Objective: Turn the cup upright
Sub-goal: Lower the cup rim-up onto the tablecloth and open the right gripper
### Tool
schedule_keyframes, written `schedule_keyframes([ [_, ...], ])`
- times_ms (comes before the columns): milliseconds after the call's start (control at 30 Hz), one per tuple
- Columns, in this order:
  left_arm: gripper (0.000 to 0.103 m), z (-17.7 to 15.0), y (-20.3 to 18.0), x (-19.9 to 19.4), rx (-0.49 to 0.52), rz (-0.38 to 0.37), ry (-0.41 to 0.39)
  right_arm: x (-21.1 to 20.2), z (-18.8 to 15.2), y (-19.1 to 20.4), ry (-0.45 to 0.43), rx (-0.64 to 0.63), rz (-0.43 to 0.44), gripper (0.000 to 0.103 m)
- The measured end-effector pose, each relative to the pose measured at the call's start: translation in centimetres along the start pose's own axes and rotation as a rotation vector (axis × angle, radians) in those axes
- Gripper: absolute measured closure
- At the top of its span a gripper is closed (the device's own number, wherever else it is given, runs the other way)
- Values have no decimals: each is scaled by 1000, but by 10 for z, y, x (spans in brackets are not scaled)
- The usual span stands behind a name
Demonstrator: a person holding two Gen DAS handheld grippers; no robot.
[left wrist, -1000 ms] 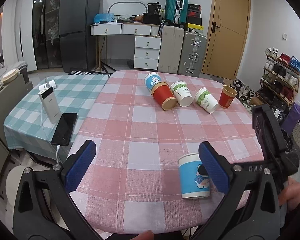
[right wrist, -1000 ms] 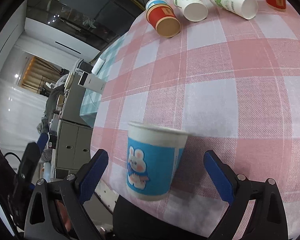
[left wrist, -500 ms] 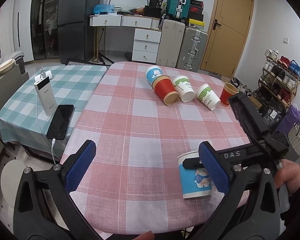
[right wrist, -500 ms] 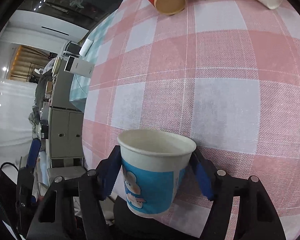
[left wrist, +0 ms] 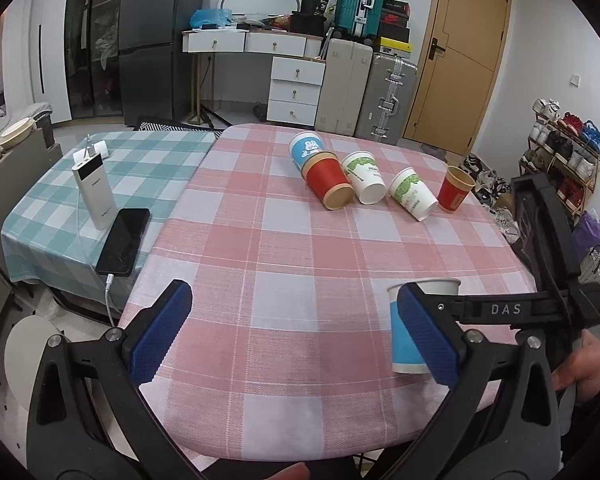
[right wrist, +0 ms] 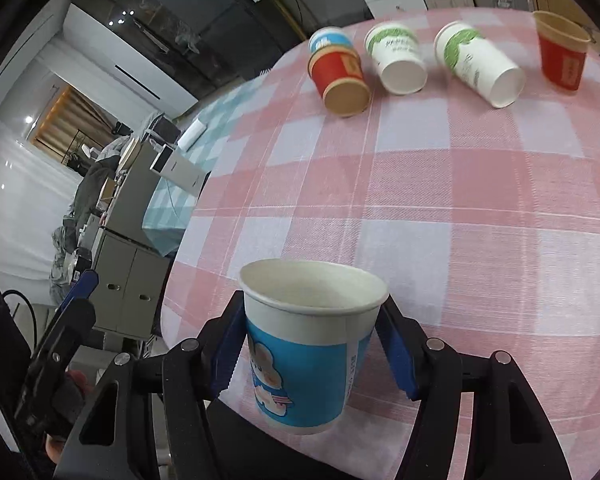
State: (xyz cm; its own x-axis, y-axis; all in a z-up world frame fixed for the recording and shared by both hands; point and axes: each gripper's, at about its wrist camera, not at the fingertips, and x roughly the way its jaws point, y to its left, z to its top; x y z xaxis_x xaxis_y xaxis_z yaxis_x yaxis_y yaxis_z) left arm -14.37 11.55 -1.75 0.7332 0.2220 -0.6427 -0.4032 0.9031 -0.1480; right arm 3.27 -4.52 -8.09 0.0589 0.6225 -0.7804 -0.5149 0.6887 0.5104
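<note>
The left wrist view looks from the near edge across the pink checked table point(left wrist: 284, 248) toward the far wall, level and fairly high. The right wrist view sits low and close, tilted, looking over the same tabletop (leftward). Both share the blue cup point(right wrist: 308, 344) and the far row of cups point(left wrist: 364, 178).

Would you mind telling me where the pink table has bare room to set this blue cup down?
The broad middle of the pink checked tablecloth is bare, from the row of cups down to the near edge by the left tool. The far end is crowded: blue cartoon cup, red lying cup, two green-print cups, upright red cup.
</note>
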Motion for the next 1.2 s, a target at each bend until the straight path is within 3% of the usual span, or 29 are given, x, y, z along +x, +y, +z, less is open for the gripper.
schedule_keyframes([
  [233,0,-1,-14,-1,10,-5,10,-29,-9,-23,-166,-36,-142,39],
  [533,0,-2,-25,5,5,-24,45,-34,-1,-39,-412,-66,-343,40],
  [733,0,-5,-31,-1,21,-32,38,-19,-8,-31,-430,-163,-441,40],
  [900,0,-7,-27,-4,13,-30,34,-17,-27,-21,-441,-229,-468,40],
  [1067,0,-8,-24,-6,2,-40,36,-20,-47,-18,-442,-258,-476,37],
  [1200,0,-11,-25,-7,9,-48,42,-21,-54,-20,-379,-253,-413,37],
])
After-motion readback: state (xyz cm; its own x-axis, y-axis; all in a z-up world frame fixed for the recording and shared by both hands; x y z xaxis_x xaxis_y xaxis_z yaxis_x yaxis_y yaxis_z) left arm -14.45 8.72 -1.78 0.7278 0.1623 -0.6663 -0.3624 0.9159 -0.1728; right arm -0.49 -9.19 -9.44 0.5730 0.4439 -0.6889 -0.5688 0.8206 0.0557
